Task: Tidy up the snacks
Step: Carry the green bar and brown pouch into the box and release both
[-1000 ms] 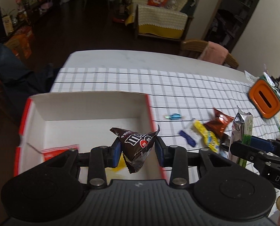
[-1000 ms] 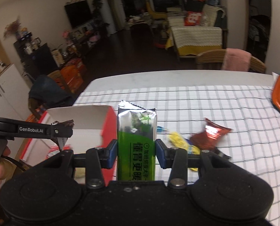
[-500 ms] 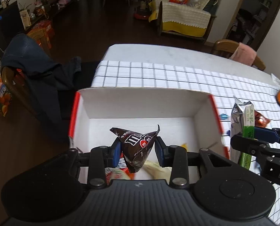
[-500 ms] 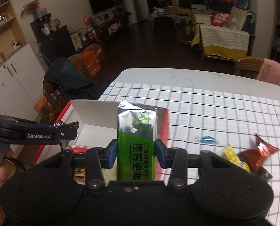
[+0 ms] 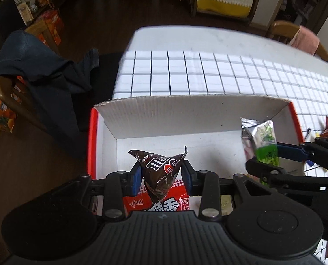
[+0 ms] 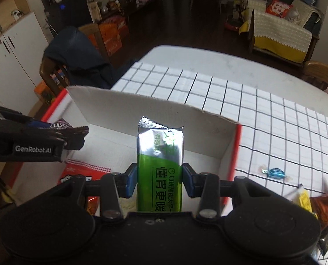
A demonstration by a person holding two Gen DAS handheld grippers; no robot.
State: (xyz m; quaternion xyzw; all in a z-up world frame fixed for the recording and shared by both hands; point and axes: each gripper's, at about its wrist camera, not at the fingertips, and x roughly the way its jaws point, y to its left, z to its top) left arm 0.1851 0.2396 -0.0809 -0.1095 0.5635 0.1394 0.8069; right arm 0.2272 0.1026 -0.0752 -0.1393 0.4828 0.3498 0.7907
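My left gripper (image 5: 161, 176) is shut on a brown M&M's pouch (image 5: 160, 170) and holds it above the open white cardboard box with red sides (image 5: 186, 114). My right gripper (image 6: 160, 182) is shut on a green and silver snack packet (image 6: 160, 156), upright over the same box (image 6: 155, 114). In the left wrist view the packet (image 5: 262, 141) and the right gripper (image 5: 274, 159) hang at the box's right side. A red snack bag (image 5: 164, 205) lies inside the box, under the pouch; it also shows in the right wrist view (image 6: 84, 170).
A blue wrapped candy (image 6: 274, 173), a yellow packet (image 6: 305, 201) and a red-brown foil packet (image 6: 325, 207) lie on the checked tablecloth (image 6: 263, 114) right of the box. A chair with a dark jacket (image 5: 44, 81) stands at the table's left end.
Both grippers have moved left and forward over the box with their snacks still held. The box now fills the middle of both views and the loose snacks have slid to the right.
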